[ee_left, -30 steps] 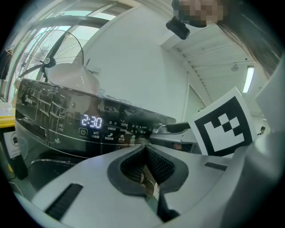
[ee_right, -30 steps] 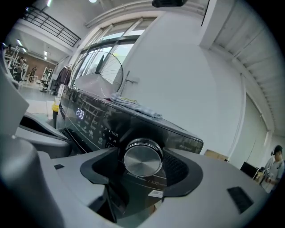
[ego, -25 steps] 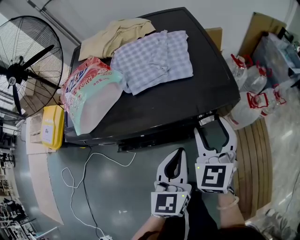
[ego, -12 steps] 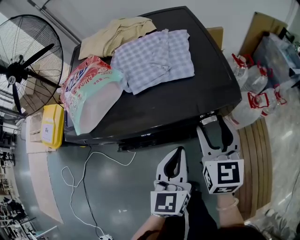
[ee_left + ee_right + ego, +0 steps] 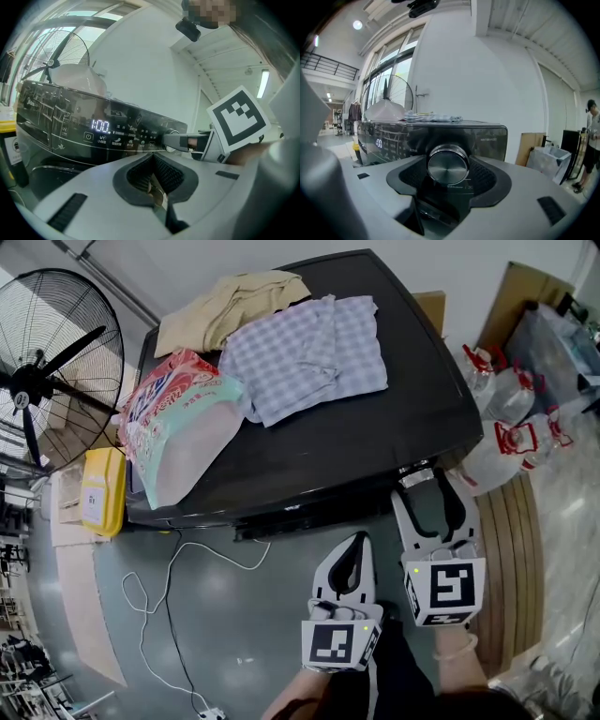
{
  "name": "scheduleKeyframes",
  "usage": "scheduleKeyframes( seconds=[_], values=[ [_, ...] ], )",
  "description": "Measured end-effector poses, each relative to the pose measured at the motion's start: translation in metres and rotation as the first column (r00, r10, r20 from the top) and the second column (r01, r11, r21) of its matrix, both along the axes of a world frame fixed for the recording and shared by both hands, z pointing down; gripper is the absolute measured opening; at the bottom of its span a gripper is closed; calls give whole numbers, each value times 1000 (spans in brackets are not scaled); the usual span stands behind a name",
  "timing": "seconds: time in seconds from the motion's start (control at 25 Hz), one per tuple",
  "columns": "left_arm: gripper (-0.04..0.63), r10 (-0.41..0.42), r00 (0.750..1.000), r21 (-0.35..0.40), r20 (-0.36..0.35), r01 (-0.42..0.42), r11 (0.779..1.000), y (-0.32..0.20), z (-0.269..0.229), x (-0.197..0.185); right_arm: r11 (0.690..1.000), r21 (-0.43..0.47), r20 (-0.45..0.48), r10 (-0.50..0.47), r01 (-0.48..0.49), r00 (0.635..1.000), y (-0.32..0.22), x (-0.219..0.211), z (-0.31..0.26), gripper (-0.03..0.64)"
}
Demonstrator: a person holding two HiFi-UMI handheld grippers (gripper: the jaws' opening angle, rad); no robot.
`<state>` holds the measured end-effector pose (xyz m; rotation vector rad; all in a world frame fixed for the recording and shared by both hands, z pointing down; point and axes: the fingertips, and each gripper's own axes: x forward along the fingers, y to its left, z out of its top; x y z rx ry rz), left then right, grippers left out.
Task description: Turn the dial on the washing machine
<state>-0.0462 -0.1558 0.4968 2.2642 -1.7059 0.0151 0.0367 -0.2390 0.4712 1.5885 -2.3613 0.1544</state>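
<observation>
**Head view.** A black washing machine [image 5: 375,427] seen from above. A checked cloth [image 5: 305,352] and a beige cloth [image 5: 230,306] lie toward the back edge of its top, and a bag [image 5: 178,423] lies at its left edge. The dial [image 5: 415,478] sticks out from the front face at the right front corner, showing as a small silver knob. The right tool [image 5: 428,487] reaches up to that corner with its jaws spread wide, one on each side of the dial. The left tool [image 5: 359,545] hangs lower, clear of the machine's front edge.

**Left gripper view.** The left tool's ribbed pads meet, with nothing between them. Beyond them runs the glossy dark control panel [image 5: 70,126] with a lit display [image 5: 100,125]. The dial sits at the panel's right end, with the right tool against it.

**Right gripper view.** The dial is a round knob with a flat, brushed grey metal face and a bright rim. It stands centred between the right tool's pads. The jaws are wide apart, with dark space on both sides of the knob, so they hold nothing.
</observation>
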Motion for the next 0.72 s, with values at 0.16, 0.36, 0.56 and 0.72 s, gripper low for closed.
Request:
scheduleKeyframes(
  seconds=[0.16, 0.36, 0.56, 0.72],
  values=[
    [14, 4, 1000, -2, -2, -4, 1000, 0, 1, 2, 993, 77, -174, -74, 88, 982, 1, -14, -8, 326],
    [14, 8, 1000, -2, 1, -8, 1000, 1, 1, 3, 991, 66, -311, -89, 114, 946, 3, -18, 0, 350],
    [14, 4, 1000, -4, -5, -4, 1000, 1, 1, 2, 995, 65, -316, -55, 80, 947, -1, -12, 1, 339],
    [14, 3, 1000, -4, -5, -3, 1000, 1, 1, 0, 998, 54, -263, -29, 44, 964, -1, -7, 2, 299]
  ],
)
